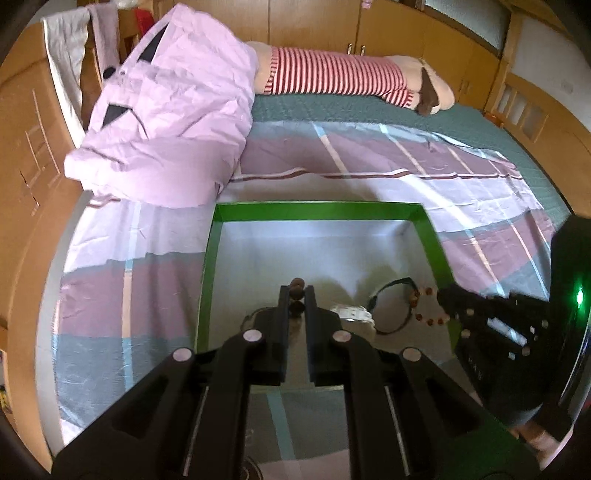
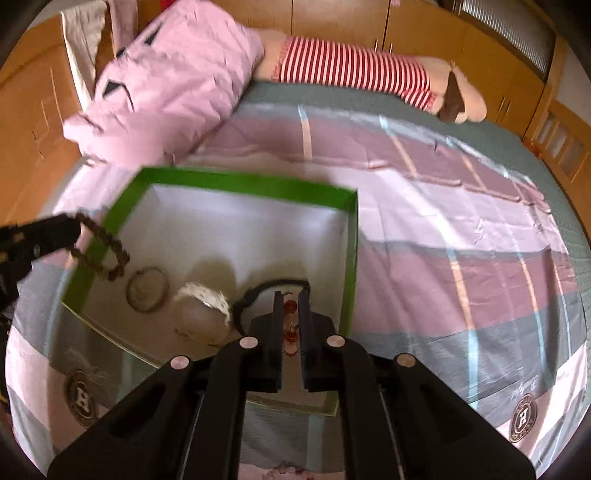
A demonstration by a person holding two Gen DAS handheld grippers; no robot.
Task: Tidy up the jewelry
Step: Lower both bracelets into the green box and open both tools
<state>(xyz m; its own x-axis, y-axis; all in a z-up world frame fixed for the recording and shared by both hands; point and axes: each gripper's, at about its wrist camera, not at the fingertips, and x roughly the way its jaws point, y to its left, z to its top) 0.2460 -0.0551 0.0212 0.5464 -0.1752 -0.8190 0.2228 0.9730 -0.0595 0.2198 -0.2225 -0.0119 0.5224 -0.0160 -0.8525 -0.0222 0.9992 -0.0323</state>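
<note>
A green-walled box (image 1: 317, 212) with a pale floor lies on the bed; it also shows in the right wrist view (image 2: 243, 182). My left gripper (image 1: 296, 293) is shut on a dark brown bead bracelet (image 1: 296, 285) and holds it over the box's left side; the bracelet hangs from it in the right wrist view (image 2: 105, 251). My right gripper (image 2: 290, 299) is shut on a red bead bracelet (image 2: 290, 305) over the box's right side; the beads show in the left wrist view (image 1: 428, 306). Inside the box lie a thin ring bangle (image 2: 147, 290), a white bracelet (image 2: 207, 295) and a black band (image 2: 273, 286).
The box sits on a pink, white and grey striped sheet (image 2: 461, 236). A pink quilt (image 1: 173, 107) is heaped at the back left. A striped plush toy (image 1: 343, 75) lies along the far edge. Wooden cabinets (image 1: 406, 33) stand behind the bed.
</note>
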